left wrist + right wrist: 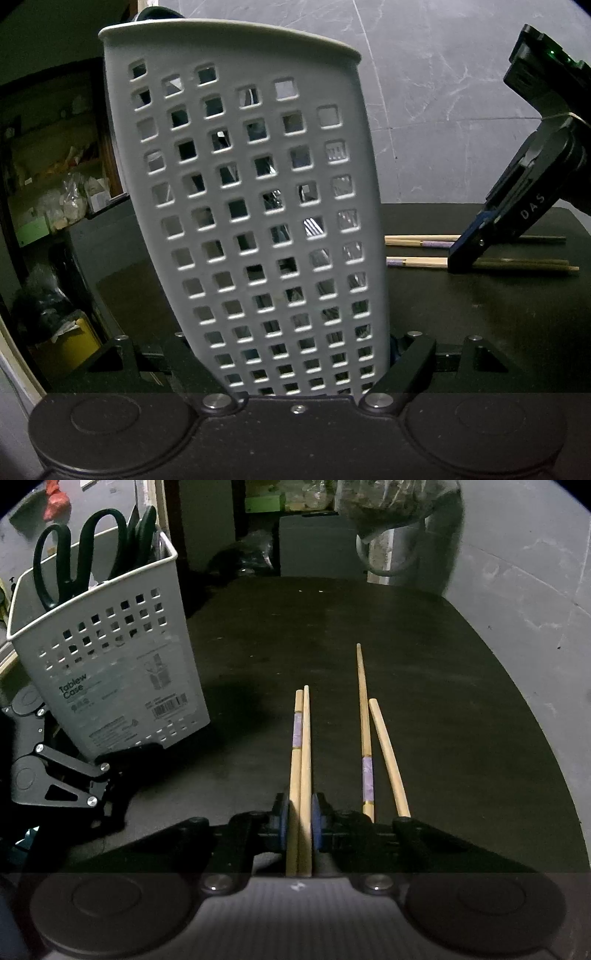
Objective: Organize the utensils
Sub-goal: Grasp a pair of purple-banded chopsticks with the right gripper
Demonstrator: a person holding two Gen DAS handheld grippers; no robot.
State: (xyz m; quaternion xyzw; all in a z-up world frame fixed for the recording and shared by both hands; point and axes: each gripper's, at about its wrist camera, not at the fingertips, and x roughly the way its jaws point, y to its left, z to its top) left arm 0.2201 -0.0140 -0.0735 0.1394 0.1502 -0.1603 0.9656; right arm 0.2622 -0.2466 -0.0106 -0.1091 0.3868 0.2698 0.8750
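meanwhile left gripper (299, 369) jaws clamp the basket (251, 206); right gripper (300, 821) jaws seemingly pinch two chopsticks (301, 746)

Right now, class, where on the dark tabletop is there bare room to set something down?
Free: the far stretch beyond the wooden chopstick pairs, and the strip between them and the grey perforated plastic holder. Crowded: around the holder's base, where the left gripper clamps it.

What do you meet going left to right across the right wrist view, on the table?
Black left gripper → grey perforated plastic utensil caddy holding dark-handled scissors → wooden chopstick pair between the right gripper pads → second, loose chopstick pair.
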